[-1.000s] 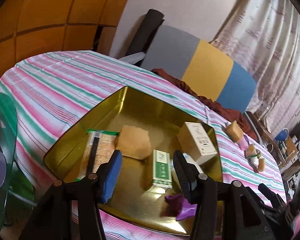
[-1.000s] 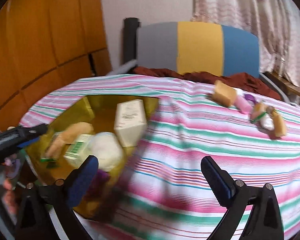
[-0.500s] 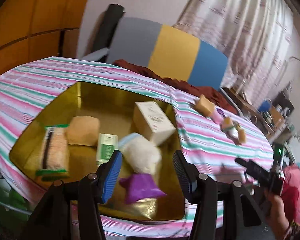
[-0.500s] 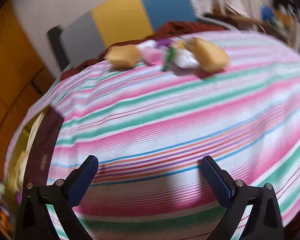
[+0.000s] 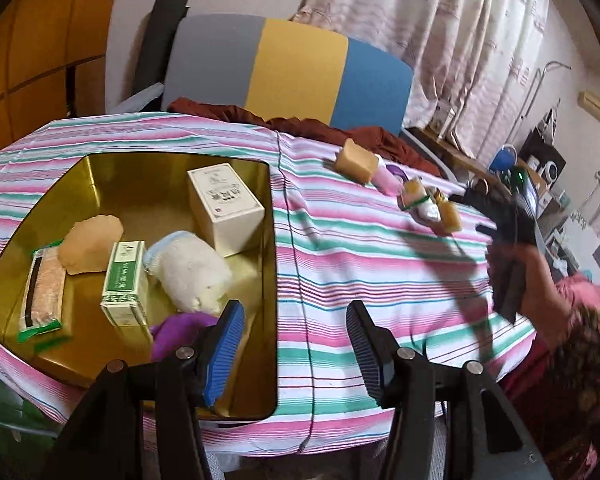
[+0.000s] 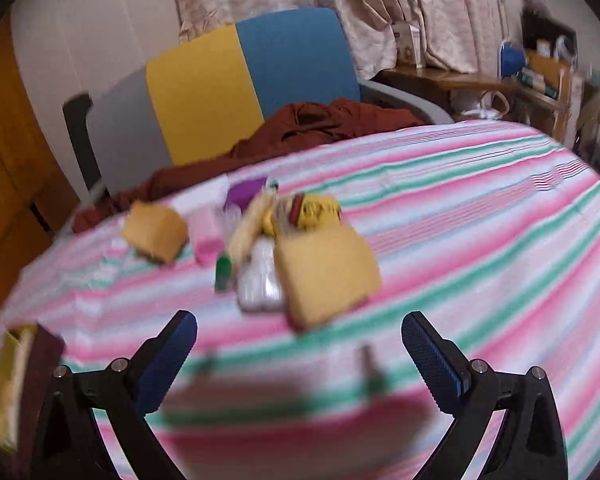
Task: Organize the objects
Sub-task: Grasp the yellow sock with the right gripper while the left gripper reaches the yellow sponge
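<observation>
Both sets of fingers stand spread and empty: the left gripper part-way, the right gripper wider. Left of the left fingers sits the gold tray with a white box, green box and purple item. Only the right view brings close the blurred pile of loose things ahead of its fingers, bare striped worktop to its right.

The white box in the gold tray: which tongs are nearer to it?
Left. The left tongs hover at the gold tray near the white box; the right tongs face the loose pile across the cloth.
</observation>
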`<state>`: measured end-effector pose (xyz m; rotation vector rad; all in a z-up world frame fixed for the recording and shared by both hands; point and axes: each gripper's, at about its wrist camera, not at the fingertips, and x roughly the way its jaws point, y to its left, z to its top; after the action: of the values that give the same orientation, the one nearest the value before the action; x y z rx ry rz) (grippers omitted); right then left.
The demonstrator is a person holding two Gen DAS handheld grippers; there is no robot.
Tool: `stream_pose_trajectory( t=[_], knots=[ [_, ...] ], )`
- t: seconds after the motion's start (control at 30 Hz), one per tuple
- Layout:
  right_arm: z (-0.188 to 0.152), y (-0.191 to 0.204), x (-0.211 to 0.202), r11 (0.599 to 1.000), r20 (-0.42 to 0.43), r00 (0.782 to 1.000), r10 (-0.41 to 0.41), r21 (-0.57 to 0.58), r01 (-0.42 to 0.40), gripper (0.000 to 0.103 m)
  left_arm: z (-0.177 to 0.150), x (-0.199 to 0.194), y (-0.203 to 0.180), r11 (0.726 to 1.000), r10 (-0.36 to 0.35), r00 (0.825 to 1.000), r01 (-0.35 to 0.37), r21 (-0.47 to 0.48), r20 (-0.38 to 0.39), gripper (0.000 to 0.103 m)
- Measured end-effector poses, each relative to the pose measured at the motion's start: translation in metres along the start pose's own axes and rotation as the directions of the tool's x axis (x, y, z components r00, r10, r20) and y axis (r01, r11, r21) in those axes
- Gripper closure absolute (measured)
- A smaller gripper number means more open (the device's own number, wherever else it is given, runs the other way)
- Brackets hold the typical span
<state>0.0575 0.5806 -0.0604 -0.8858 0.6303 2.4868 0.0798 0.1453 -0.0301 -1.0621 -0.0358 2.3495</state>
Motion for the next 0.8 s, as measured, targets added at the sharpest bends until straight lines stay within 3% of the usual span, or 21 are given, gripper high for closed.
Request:
stream_pose_trajectory(
  t=[0.2, 0.3, 0.37, 0.47, 0.57, 0.63, 0.8],
  knots=[
    [0.023, -0.006, 0.041, 0.999, -0.071, 0.997, -0.007, 0.042, 0.01, 0.0, 0.001, 0.001, -0.008, 0.999, 0.019, 1.0, -0.018, 0.03, -0.01, 0.049],
    [0.013, 0.01, 0.049, 0.996, -0.112, 0.99, 0.089, -0.018, -0.091, 0.002, 0.001, 0.004, -0.009, 0.999, 0.024, 1.0, -0.024, 0.028, -0.016, 0.049],
    [0.001, 0.028, 0.044, 0.976, -0.131, 0.973, 0.191, -0.08, -0.202, 0.004, 0.002, 0.008, -0.011, 1.0, 0.018, 1.0, -0.017, 0.026, -0.021, 0.049],
    [-0.028, 0.055, 0.022, 0.916, -0.169, 0.919, 0.356, -0.129, -0.379, 0.004, 0.003, 0.01, -0.017, 0.999, 0.004, 1.0, -0.003, 0.035, -0.026, 0.049],
    [-0.052, 0.063, -0.007, 0.874, -0.143, 0.882, 0.448, -0.139, -0.466, 0.004, 0.004, 0.011, -0.022, 0.999, -0.006, 1.0, 0.007, 0.047, -0.026, 0.049],
    [-0.057, 0.057, -0.023, 0.882, -0.094, 0.894, 0.438, -0.15, -0.448, 0.004, 0.005, 0.011, -0.026, 0.998, -0.013, 1.0, 0.014, 0.053, -0.025, 0.049],
    [-0.029, 0.034, -0.034, 0.959, 0.061, 0.965, 0.256, -0.139, -0.245, 0.004, 0.008, 0.014, -0.029, 0.998, -0.017, 0.999, 0.018, 0.052, -0.028, 0.049]
  ],
)
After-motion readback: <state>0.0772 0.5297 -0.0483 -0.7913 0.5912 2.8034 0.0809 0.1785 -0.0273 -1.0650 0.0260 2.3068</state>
